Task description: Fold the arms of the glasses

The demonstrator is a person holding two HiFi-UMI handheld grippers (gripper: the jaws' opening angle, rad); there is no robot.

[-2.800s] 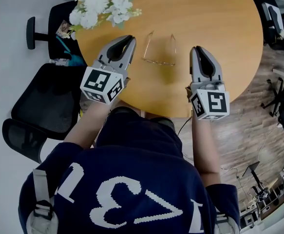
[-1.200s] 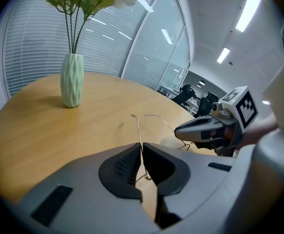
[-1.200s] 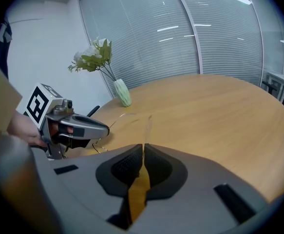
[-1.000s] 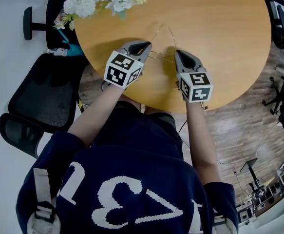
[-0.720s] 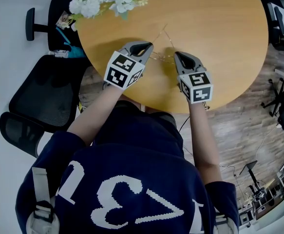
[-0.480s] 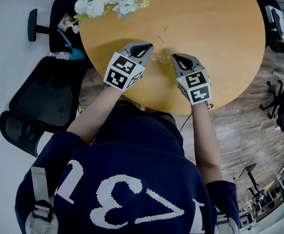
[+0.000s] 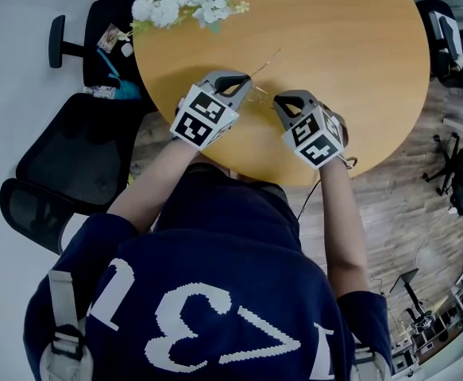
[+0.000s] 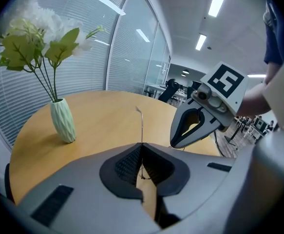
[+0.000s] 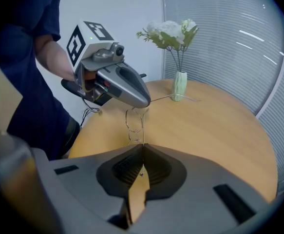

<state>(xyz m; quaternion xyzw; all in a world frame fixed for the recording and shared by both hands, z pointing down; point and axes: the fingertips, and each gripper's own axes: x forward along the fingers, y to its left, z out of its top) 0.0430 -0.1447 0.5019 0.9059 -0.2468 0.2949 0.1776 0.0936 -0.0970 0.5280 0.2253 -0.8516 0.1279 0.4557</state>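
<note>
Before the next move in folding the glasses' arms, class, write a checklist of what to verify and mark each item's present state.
1. Left tongs shut on the glasses: ok, a wire arm passes between them.
2. Right tongs shut on the glasses too: ok.
3. That wire arm folded: not ok, it sticks out straight past the left tongs.
4. Other arm folded: cannot tell.
5. Vase out of the way: ok, it stands apart on the table.
</note>
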